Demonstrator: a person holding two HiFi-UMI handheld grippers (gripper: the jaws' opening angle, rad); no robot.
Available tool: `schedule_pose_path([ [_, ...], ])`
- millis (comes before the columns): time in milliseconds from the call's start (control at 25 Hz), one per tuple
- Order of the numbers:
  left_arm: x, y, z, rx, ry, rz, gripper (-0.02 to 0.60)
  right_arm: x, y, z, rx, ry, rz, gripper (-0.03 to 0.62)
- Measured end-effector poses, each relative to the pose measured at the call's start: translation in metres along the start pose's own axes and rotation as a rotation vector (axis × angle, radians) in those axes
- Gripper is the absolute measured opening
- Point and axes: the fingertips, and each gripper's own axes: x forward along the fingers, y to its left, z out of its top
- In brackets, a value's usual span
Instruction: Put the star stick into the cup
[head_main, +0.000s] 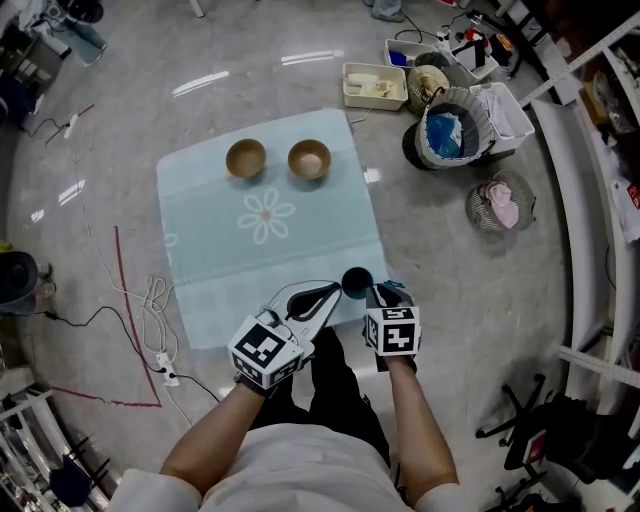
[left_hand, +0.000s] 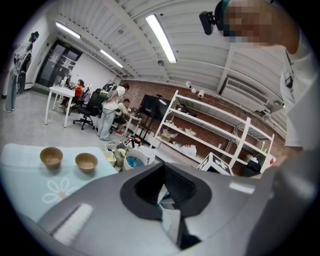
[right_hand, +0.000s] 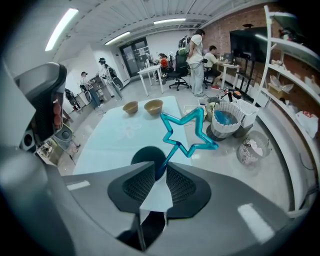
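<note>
1. Head view: one light blue mat (head_main: 215, 265) lies on the floor. Two wooden bowls (head_main: 245, 158) (head_main: 309, 159) sit side by side at its far end. One dark cup (head_main: 357, 282) stands upright at its near edge, between the two grippers. The left gripper (head_main: 335, 290) has its tips drawn together right at the cup's rim. The right gripper (head_main: 385, 297) sits just beside the cup on the other side. Only a bit of blue from the one star stick (head_main: 389, 289) shows at its front.
2. Left gripper view: the jaws are closed to a narrow slit with a teal sliver in it. What that sliver is cannot be told.
3. Right gripper view: the jaws are clamped on the lower end of the stick's stem. Its long axis runs from the jaws up and to the right, and the open star outline at the top points away from the gripper. The cup's round mouth lies just ahead of the jaws and below the star, with the stem crossing over it.
</note>
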Motion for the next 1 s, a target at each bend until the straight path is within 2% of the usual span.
schedule_pose_path([
  [200, -0.006, -0.005, 0.006, 0.014, 0.006, -0.013, 0.006, -0.017, 0.007, 0.006, -0.032, 0.025, 0.015, 0.061],
  [400, -0.017, -0.01, 0.013, 0.022, 0.008, -0.007, 0.006, -0.016, 0.015, 0.01, -0.166, 0.031, -0.013, 0.061],
  [600, -0.026, -0.005, 0.012, 0.025, 0.008, 0.012, 0.006, 0.002, 0.014, -0.01, -0.277, 0.119, -0.061, 0.061],
  [760, -0.03, 0.0, 0.01, 0.021, 0.009, 0.022, 0.006, 0.002, 0.013, -0.007, -0.252, 0.117, -0.056, 0.061],
  [1000, -0.034, -0.004, 0.012, 0.017, 0.024, 0.029, 0.006, -0.035, 0.025, 0.021, -0.21, 0.016, -0.026, 0.058],
])
